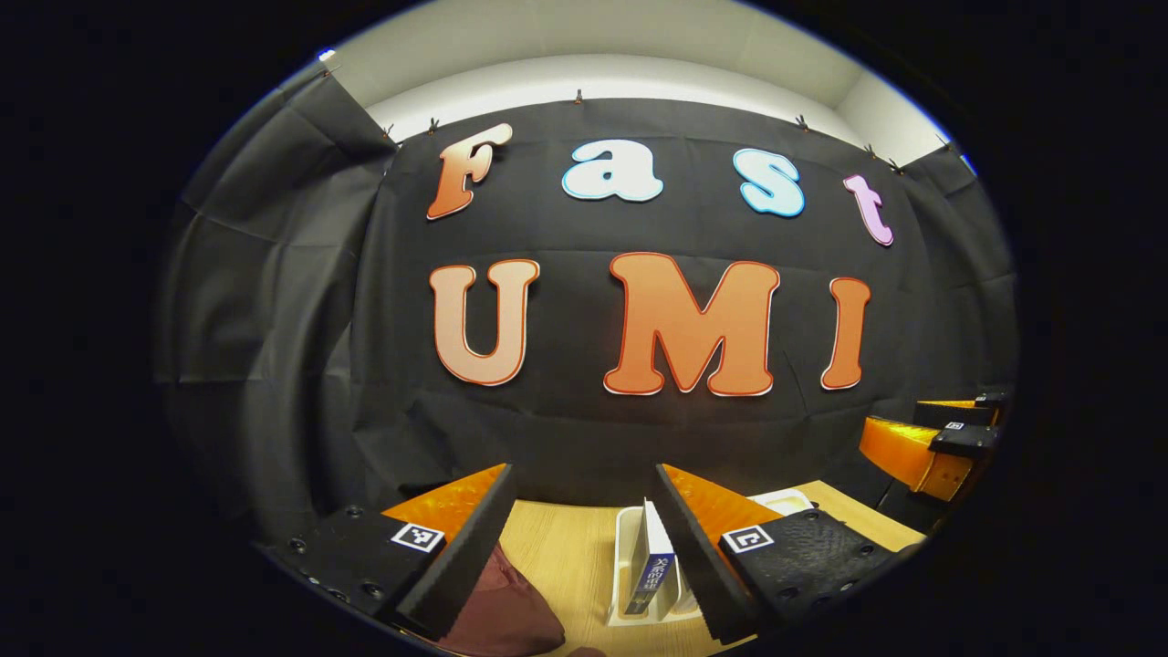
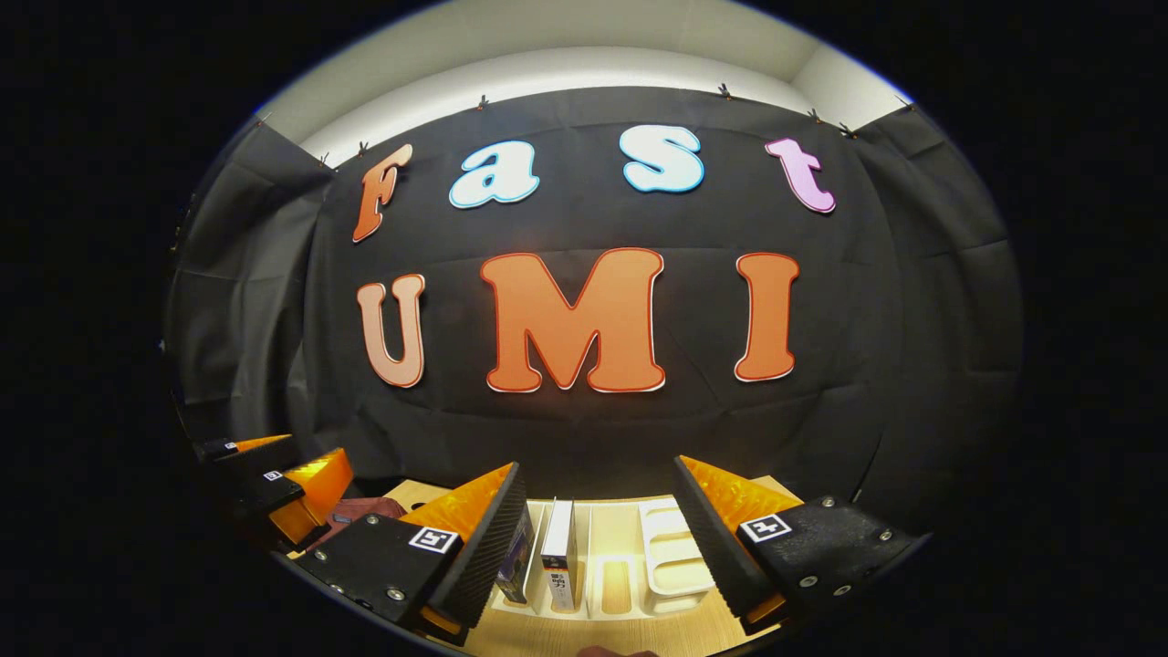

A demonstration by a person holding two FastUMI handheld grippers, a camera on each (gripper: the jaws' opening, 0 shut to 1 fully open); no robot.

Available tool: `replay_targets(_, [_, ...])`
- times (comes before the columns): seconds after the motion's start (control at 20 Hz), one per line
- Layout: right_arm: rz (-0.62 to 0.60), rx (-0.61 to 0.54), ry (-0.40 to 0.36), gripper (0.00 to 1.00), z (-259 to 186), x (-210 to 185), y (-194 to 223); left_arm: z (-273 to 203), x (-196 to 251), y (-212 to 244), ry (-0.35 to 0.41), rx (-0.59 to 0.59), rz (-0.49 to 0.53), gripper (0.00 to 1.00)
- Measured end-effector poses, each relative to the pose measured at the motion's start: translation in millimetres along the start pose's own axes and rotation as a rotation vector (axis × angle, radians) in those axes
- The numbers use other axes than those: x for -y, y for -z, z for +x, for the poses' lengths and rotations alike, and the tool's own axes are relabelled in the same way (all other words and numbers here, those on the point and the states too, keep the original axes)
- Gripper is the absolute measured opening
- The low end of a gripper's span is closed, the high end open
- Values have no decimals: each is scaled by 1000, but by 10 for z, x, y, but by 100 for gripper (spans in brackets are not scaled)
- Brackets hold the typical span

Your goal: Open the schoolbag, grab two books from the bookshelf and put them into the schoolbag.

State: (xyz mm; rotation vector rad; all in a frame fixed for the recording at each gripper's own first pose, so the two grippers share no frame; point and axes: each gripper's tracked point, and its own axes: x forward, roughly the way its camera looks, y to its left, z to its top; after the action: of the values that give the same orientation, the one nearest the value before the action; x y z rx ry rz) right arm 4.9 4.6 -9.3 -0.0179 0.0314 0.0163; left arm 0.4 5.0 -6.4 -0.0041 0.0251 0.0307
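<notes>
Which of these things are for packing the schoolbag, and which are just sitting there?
For the job:
- schoolbag, dark red
- books, upright in the rack
- bookshelf, a white slotted rack
- left gripper, open
- right gripper, open

Just there:
- table, wooden

Matt wood-grain table [image 2: 630,634], glossy white plastic bookshelf [image 2: 675,557], soft maroon cloth schoolbag [image 1: 506,611].

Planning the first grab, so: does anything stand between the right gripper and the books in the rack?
Nothing visible does. The right gripper is open and aimed at the white book rack, where two books stand upright in its left slots; the space between its fingers and them looks free.
</notes>
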Motion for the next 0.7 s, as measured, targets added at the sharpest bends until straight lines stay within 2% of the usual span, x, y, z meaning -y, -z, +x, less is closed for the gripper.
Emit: replay_targets(0.7, [8,-17,1,96,27,-10,28,-12,21,49,10,-18,-4,95])
